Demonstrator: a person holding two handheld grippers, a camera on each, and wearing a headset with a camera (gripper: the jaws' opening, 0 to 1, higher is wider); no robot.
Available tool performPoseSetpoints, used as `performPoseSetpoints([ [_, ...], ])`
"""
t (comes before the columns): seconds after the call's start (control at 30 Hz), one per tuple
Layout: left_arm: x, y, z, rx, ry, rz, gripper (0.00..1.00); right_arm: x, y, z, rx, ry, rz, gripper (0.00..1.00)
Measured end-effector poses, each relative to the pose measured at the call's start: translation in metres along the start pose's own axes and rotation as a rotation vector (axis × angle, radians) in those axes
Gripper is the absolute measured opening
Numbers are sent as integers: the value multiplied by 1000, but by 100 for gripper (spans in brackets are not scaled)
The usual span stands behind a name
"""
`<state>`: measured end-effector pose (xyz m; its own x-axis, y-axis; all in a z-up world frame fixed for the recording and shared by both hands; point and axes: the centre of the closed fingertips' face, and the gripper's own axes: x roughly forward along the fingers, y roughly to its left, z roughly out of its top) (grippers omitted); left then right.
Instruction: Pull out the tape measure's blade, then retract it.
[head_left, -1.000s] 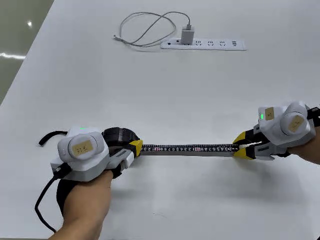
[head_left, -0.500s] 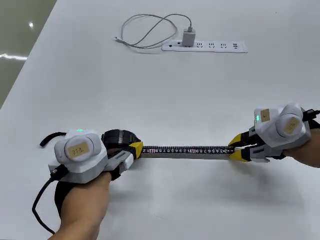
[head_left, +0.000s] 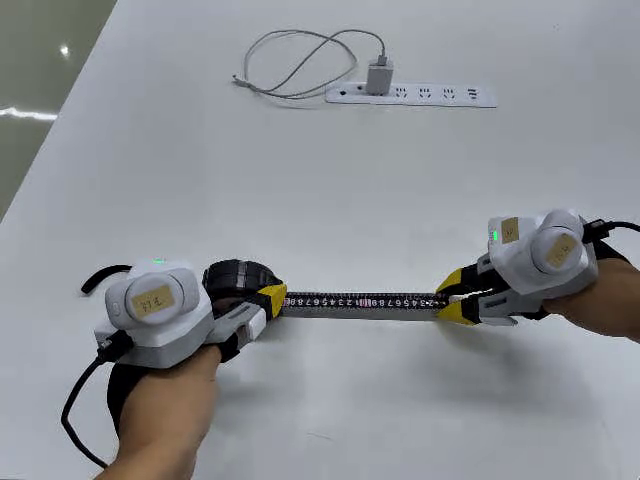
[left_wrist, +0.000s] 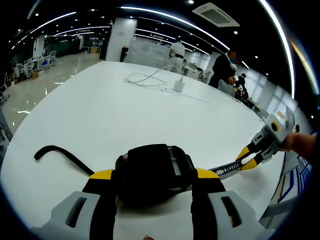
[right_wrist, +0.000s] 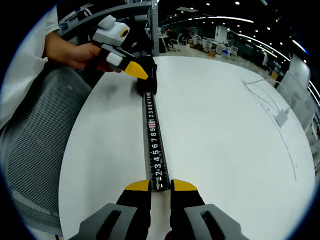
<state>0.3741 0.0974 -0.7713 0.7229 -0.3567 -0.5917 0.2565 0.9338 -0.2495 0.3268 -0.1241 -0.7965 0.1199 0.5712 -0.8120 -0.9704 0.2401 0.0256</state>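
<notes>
Closer now to my left hand-held gripper (left_wrist: 155, 175), which clamps the tape measure case (head_left: 238, 278) on the table (head_left: 350, 180), my right hand-held gripper (head_left: 452, 297) pinches the blade (head_left: 360, 301) at its tip, so I judge retraction underway and should next keep guiding the blade straight into the case.

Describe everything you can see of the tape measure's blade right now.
The blade is a narrow dark strip, metal by its look, printed with white numerals and a few reddish marks. It is pulled partway out of the black tape measure case, which the left tool clamps. It runs straight and low over the white table; whether it touches the table cannot be told. Its free end is pinched between the yellow-tipped jaws of the right tool.
</notes>
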Motion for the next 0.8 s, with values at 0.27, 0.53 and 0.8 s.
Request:
performPoseSetpoints([
  [0.27,0,1,0,-4,-1,-6,56,7,-1,8,-3,-15,13,10],
  [0.53,-1,0,0,-15,-4,-11,56,14,-2,19,9,-41,25,10],
  [0.8,0,0,0,-11,-1,-10,56,22,-1,29,5,-46,37,10],
])
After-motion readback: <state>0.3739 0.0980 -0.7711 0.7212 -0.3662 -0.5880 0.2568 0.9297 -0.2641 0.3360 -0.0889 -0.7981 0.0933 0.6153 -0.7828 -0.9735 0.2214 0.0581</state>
